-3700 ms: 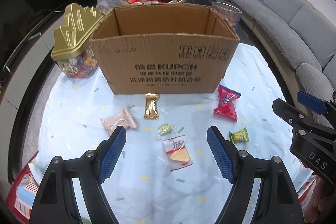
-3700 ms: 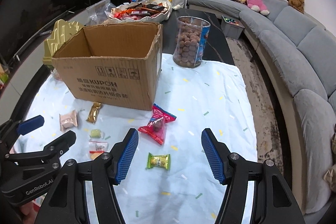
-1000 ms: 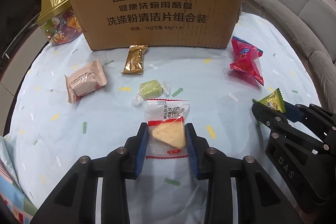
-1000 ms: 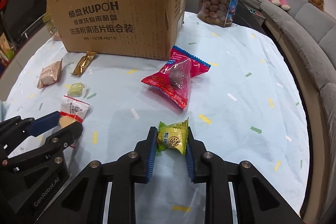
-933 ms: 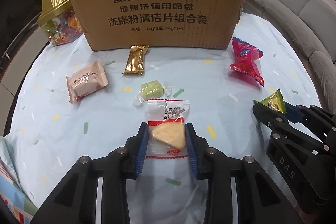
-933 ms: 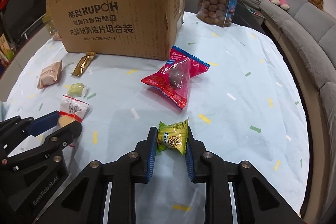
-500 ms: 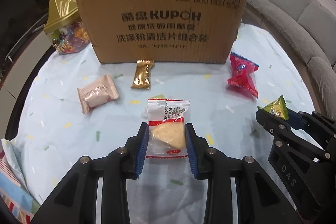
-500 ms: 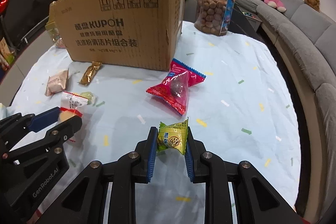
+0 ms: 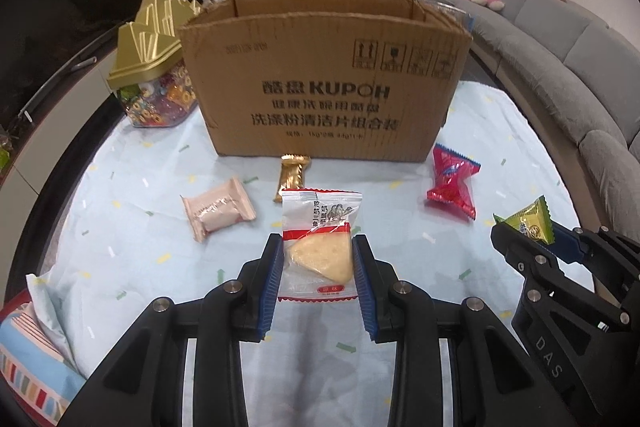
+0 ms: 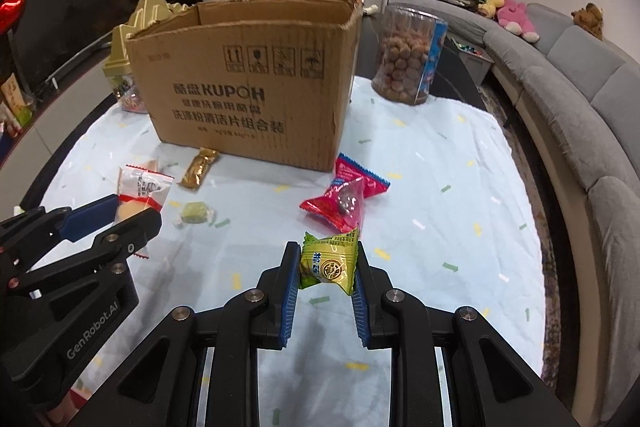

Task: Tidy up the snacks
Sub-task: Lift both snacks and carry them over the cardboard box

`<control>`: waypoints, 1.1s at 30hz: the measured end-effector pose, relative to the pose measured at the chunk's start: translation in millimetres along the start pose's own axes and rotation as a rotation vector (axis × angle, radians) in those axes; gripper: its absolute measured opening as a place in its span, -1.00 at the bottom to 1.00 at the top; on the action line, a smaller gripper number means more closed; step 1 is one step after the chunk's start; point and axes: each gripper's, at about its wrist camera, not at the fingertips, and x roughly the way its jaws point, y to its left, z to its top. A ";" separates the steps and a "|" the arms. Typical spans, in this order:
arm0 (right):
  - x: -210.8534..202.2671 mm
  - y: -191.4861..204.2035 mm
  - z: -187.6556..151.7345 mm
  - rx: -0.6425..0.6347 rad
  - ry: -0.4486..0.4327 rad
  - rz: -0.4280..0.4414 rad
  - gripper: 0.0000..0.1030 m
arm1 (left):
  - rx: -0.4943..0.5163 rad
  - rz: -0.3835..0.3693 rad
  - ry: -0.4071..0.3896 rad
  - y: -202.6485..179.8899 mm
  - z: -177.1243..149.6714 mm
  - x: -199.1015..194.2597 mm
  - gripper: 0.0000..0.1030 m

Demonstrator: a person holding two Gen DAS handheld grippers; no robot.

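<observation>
Left tongs (image 9: 319,259): clamped on cheese packet (image 9: 319,247), held above surface (image 9: 132,227).
Right tongs (image 10: 327,273): clamped on green candy (image 10: 329,263), also off surface.
Box (image 9: 324,83): open, behind both.
Loose snacks: red packet (image 10: 346,197), gold bar (image 9: 292,177), pink packet (image 9: 218,213).

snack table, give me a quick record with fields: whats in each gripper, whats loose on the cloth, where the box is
left gripper: shut on the clear white-and-red packet with a pale yellow wedge, off the cloth
right gripper: shut on the small green wrapped sweet, off the cloth
loose on cloth: red foil packet; gold foil bar; pink wrapped cake; pale green wrapped candy
box: open brown cardboard box, upright behind the loose snacks
cloth: pale blue confetti-print tablecloth
</observation>
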 end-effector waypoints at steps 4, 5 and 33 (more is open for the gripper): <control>-9.1 2.4 3.6 -0.008 -0.012 -0.007 -0.51 | -0.009 0.001 -0.017 5.4 5.1 -8.3 -0.33; -11.2 3.1 4.6 -0.010 -0.015 -0.009 -0.51 | -0.010 0.002 -0.020 6.5 6.0 -10.1 -0.33; -60.4 15.9 41.9 -0.009 -0.106 -0.009 -0.51 | -0.043 -0.013 -0.104 26.7 40.8 -58.7 -0.33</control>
